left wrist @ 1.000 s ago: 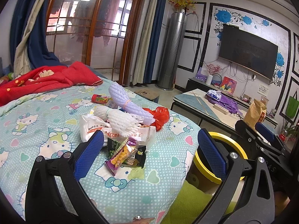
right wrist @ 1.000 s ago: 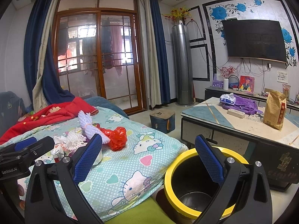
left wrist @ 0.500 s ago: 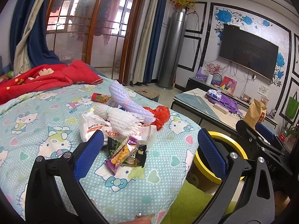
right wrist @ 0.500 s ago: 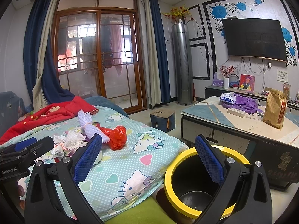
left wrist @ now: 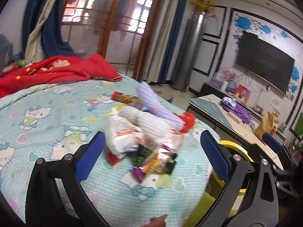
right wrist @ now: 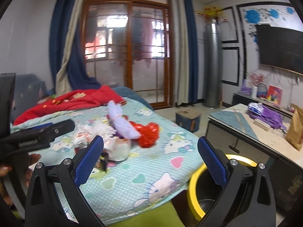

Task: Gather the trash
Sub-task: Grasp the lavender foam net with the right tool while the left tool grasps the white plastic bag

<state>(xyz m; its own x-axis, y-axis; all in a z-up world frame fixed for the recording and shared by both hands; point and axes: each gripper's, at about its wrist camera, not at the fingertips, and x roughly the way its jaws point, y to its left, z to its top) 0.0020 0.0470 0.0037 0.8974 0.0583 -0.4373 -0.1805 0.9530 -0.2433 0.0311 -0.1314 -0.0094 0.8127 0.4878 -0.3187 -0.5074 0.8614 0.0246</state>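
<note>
A heap of trash lies on the Hello Kitty bedspread [left wrist: 47, 124]: snack wrappers [left wrist: 155, 160], a white bag [left wrist: 121, 134], white foam net [left wrist: 151, 124], lilac foam net [left wrist: 155, 102], red plastic bag [right wrist: 148, 132] and a red tube [left wrist: 123, 96]. My left gripper [left wrist: 151, 155] is open and empty, hovering just before the wrappers. My right gripper [right wrist: 150, 156] is open and empty, above the bed's corner, right of the heap. A yellow-rimmed black bin [right wrist: 206, 187] stands on the floor beside the bed.
A red blanket [left wrist: 47, 71] lies at the bed's far end. A low table [right wrist: 246, 124] with a brown paper bag [right wrist: 295, 130] and purple items stands right. A small blue box [right wrist: 187, 118] sits on the floor. The left gripper's body [right wrist: 36, 136] shows at left.
Both grippers have swung left and forward toward the trash heap; the views are motion-blurred. The heap now sits between the left fingers. Nothing was grasped.
</note>
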